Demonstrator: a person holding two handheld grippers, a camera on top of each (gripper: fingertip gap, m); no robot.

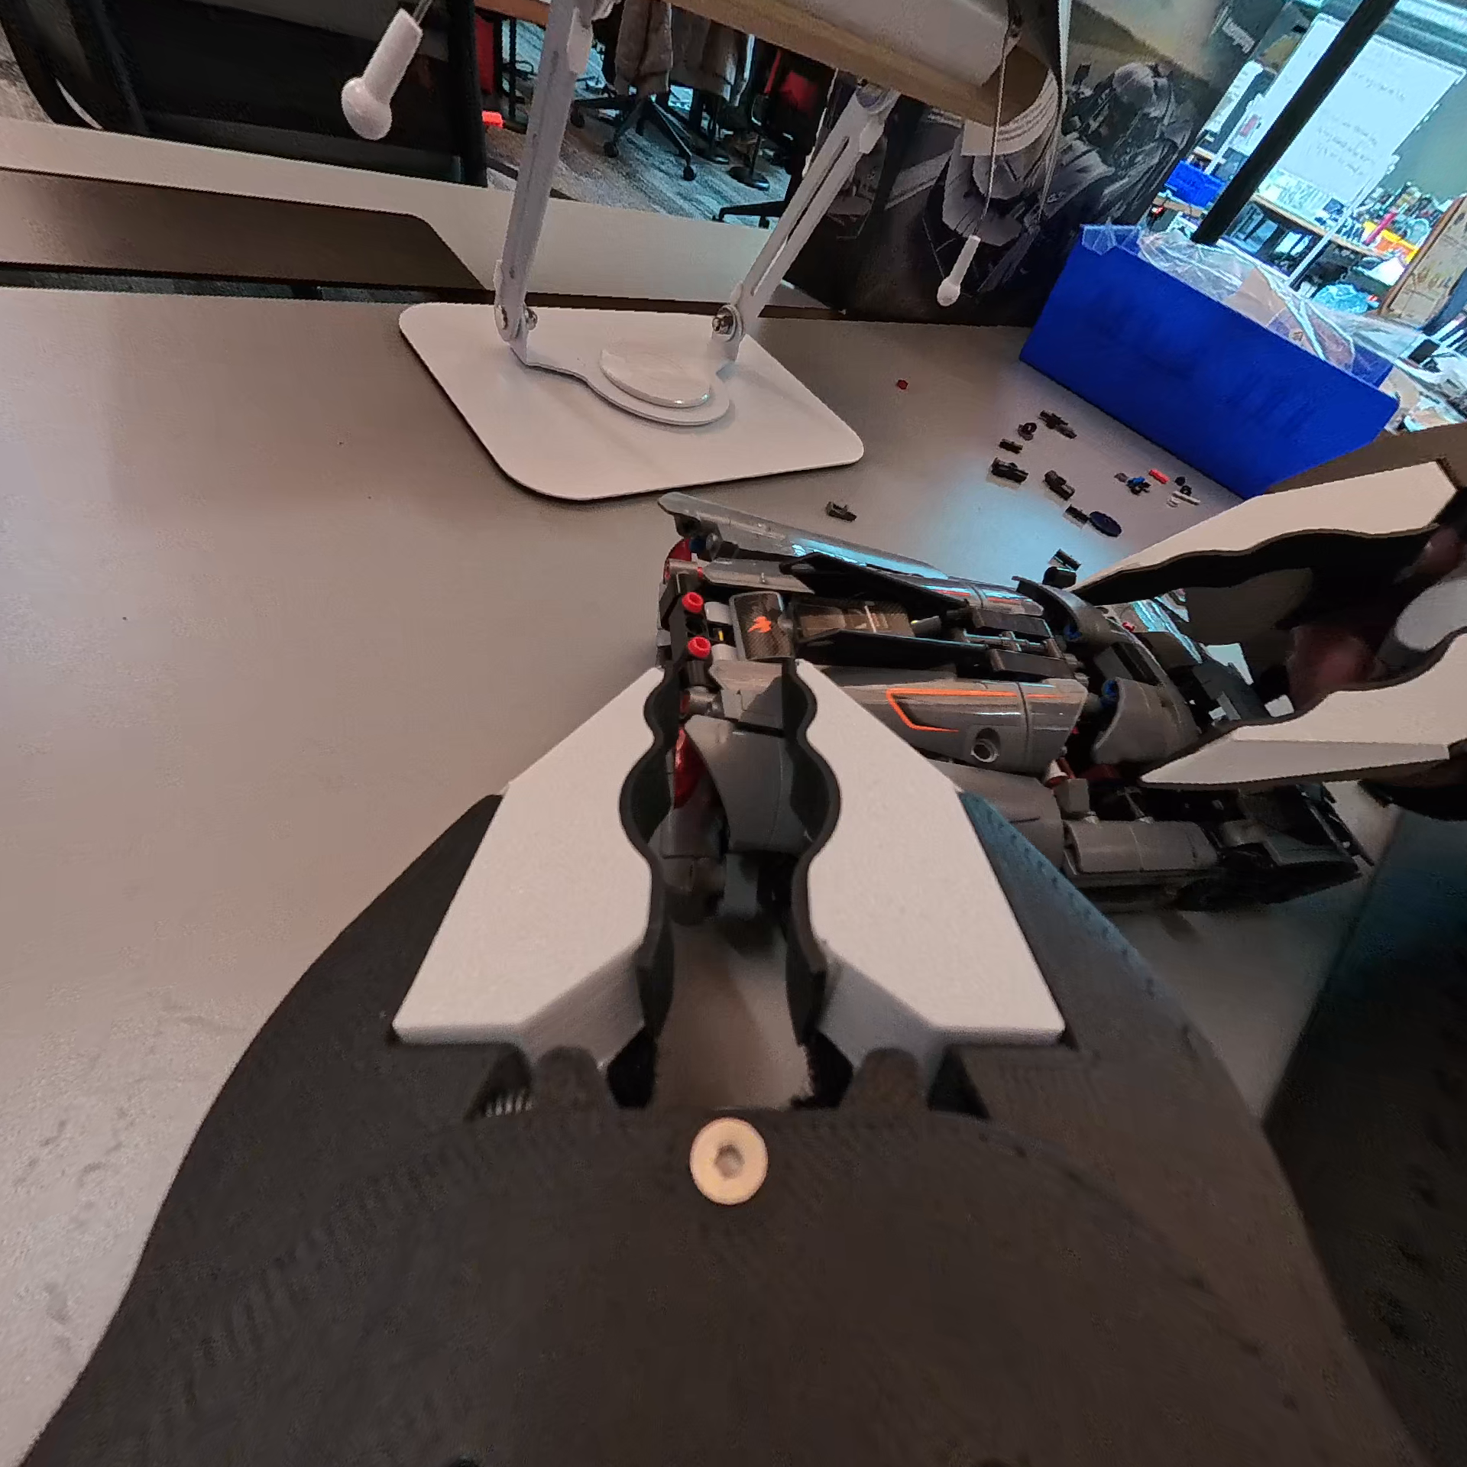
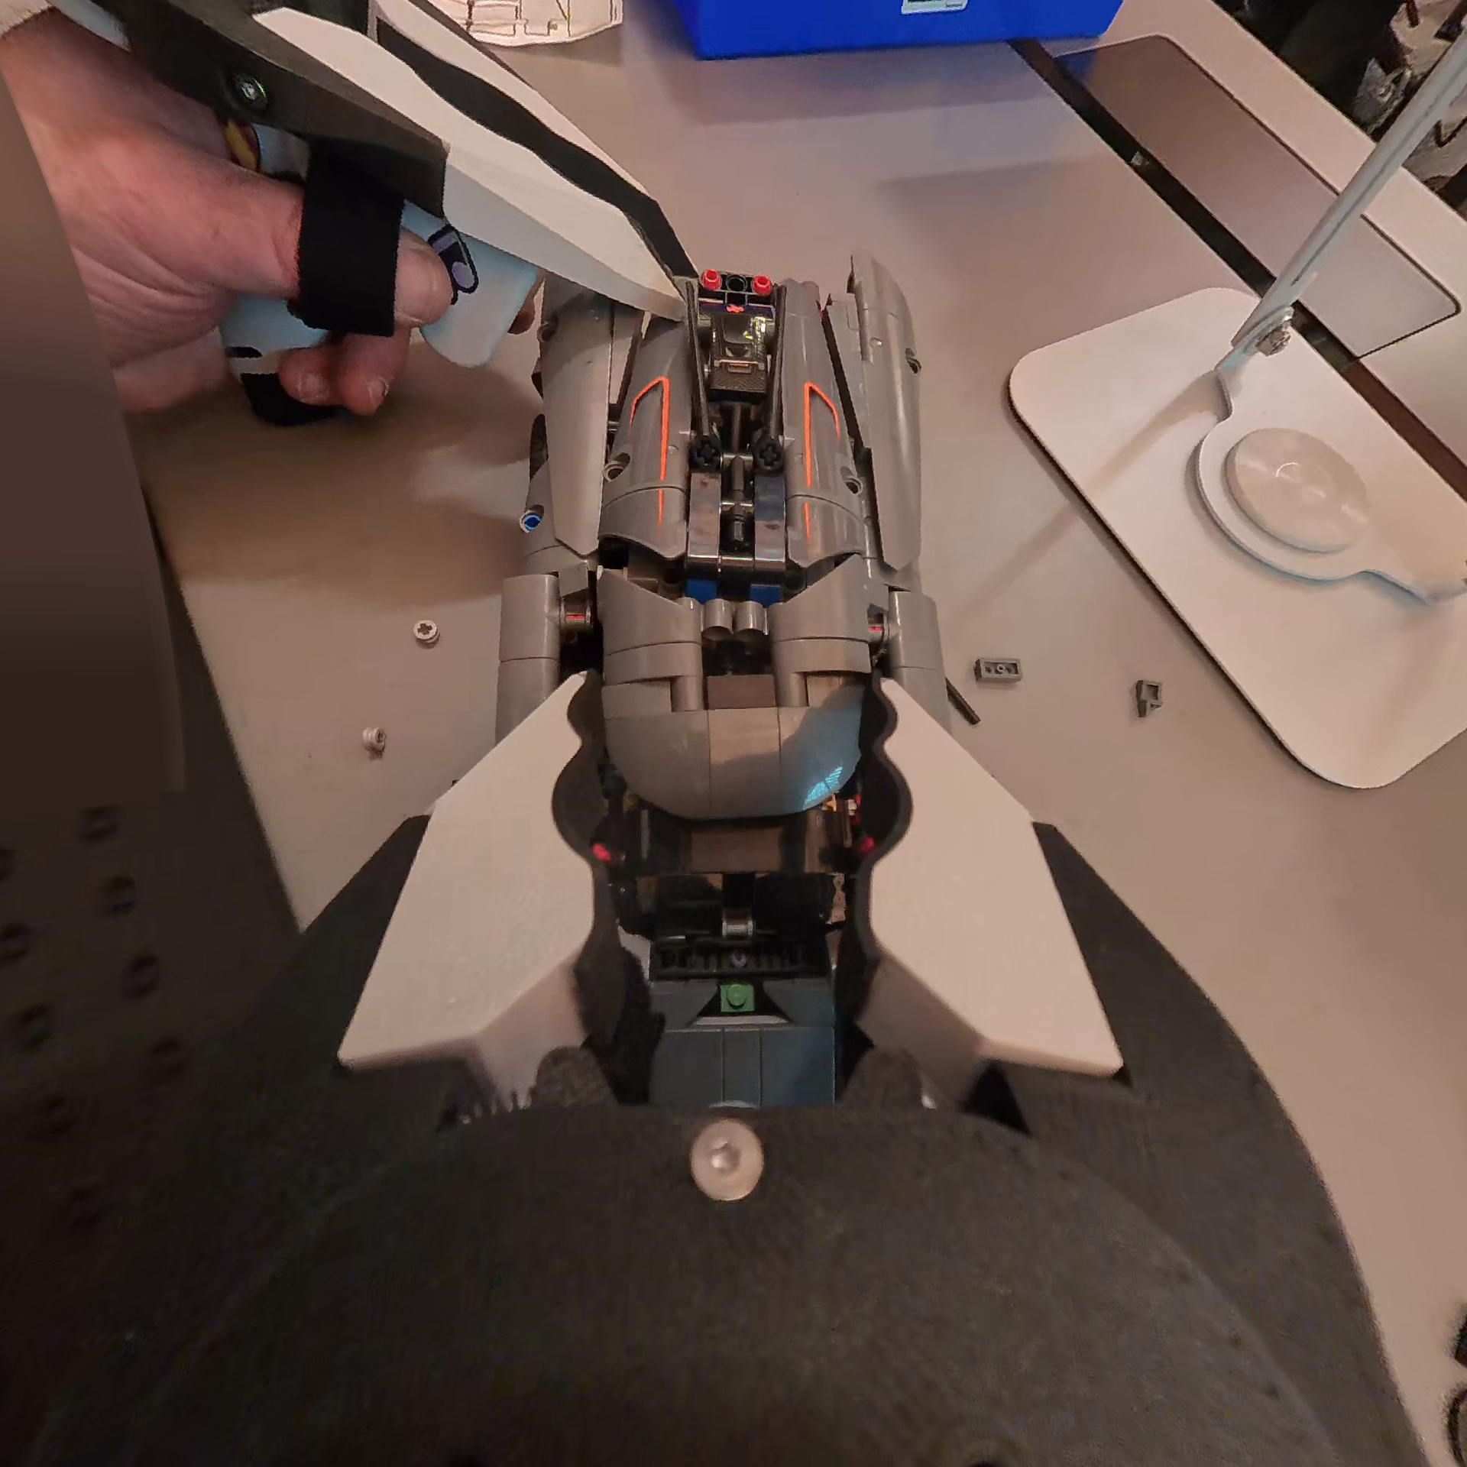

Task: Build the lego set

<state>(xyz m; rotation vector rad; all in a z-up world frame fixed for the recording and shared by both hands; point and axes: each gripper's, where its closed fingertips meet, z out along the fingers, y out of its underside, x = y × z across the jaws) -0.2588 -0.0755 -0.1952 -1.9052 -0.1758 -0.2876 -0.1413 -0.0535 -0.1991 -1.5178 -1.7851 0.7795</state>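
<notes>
A nearly finished grey lego car, trimmed with orange lines and red pins, is seen lying on the pale counter, held from both ends. The left gripper is closed narrowly around the rear corner of the model, a grey curved panel and a red part being pinched between its dark pads; in the right wrist view its white finger tip is seen touching the tail just beside the two red pins. The right gripper is spread wide around the front, the rounded grey nose and the dark chassis below it being bracketed by its fingers; whether the pads are actually pressing on the sides cannot be told. The model is judged to be stiff along its framed core but fragile at the skin: the long grey side panels and hinged covers are clipped on by pins and could be popped loose by a squeeze or a twist. Some weight is to be expected, so a single-corner lift is thought risky. Hold is best taken across the chassis beams low down, not on the smooth curved shells, which are likely slippery. Small loose pieces are scattered on the counter near a blue bin, and a white stand base sits just beside the car.
</notes>
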